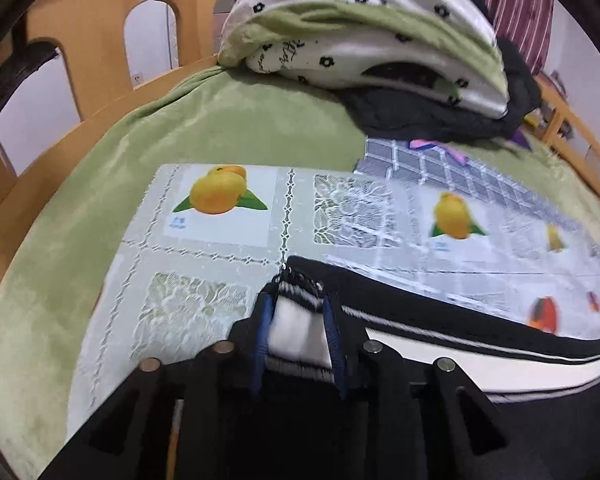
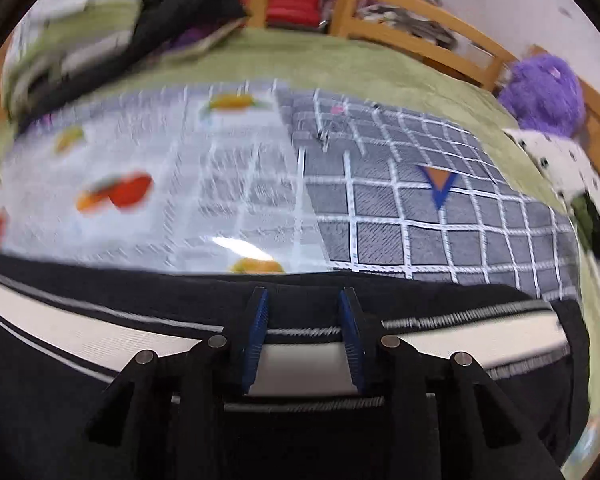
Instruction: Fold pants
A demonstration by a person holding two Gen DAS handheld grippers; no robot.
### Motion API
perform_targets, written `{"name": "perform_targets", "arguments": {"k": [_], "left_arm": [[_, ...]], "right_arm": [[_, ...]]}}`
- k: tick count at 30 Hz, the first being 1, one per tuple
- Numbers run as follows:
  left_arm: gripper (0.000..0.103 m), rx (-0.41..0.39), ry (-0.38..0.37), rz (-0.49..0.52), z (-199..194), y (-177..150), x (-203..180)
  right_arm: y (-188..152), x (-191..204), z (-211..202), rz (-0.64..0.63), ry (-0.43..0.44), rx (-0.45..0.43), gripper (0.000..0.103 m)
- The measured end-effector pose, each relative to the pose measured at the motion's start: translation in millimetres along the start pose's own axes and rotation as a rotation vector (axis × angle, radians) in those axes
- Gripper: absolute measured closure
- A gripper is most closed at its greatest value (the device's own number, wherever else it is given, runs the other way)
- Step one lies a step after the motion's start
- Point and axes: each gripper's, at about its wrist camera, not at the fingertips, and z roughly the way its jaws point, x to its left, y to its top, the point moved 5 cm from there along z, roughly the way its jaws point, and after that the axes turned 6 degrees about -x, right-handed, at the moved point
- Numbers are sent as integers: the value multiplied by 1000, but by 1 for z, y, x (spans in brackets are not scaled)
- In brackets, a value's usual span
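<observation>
Gripping pants [image 1: 440,316] hem, left tongs [image 1: 298,304]; right tongs [image 2: 304,300] astride stripe.

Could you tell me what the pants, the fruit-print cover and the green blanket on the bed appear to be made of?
Pants: dark matte knit, ribbed striped trim, likely jersey.
Fruit-print cover: probably glossy plastic with a lace-like pattern; it shows a glare streak.
Green blanket: plush fleece, judging by its soft sheen.

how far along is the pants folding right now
Early to midway. Both grippers already grip the pants: the left gripper pinches a striped edge, the right gripper holds the white side stripe. The fabric is mid-carry over the fruit-print mat. Laying down and later folds remain.
</observation>
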Motion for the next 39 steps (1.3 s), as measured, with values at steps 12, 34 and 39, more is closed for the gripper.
{"name": "perform_targets", "arguments": {"k": [12, 34, 39], "left_arm": [[59, 31, -127, 7, -121, -83, 29], [64, 72, -261, -495, -50, -124, 91], [83, 64, -198, -415, -57, -116, 84]], "right_arm": [[-29, 55, -139, 189, 16, -37, 40], [-87, 104, -233, 242, 145, -9, 40], [-91, 96, -239, 285, 158, -58, 40]]}}
